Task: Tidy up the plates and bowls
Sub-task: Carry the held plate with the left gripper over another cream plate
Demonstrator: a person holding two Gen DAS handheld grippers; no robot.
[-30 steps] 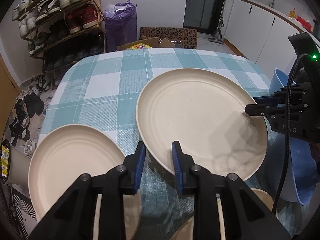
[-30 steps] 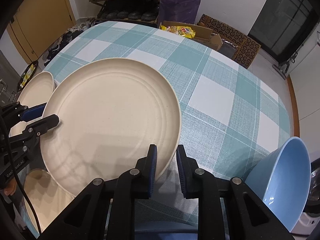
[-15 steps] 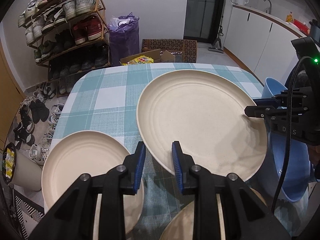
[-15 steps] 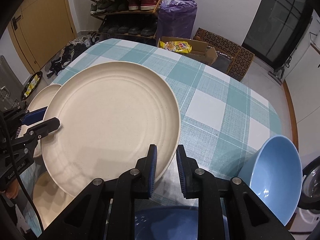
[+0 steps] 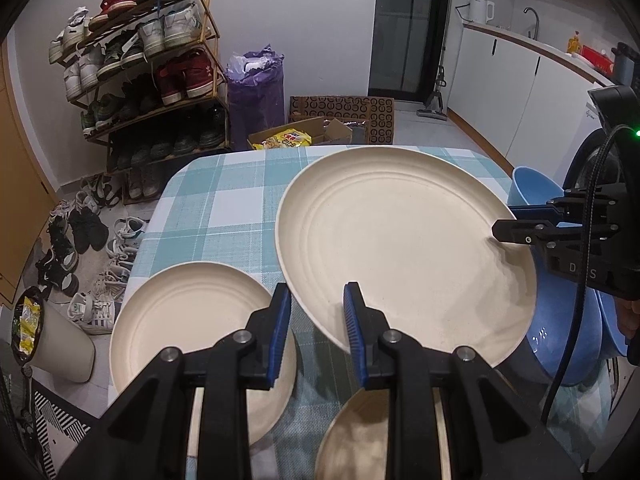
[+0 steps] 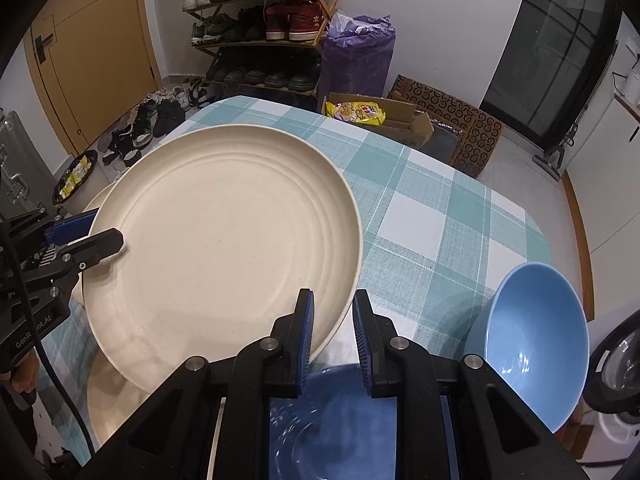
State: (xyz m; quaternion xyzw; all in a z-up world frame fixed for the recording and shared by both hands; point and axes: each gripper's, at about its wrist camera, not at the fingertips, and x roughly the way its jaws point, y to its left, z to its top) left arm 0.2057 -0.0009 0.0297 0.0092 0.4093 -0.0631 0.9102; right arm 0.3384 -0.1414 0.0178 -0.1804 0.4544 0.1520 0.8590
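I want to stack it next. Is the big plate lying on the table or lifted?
Lifted. Both grippers, left and right, clamp opposite rims of the big plate, which overhangs the small plate and blue bowl.

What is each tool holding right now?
Left tool: shut on the large cream plate, at its near-left rim.
Right tool: shut on the same plate, opposite rim.

"GenRobot.AI" printed white on left gripper body; letters "D S" on right gripper housing.
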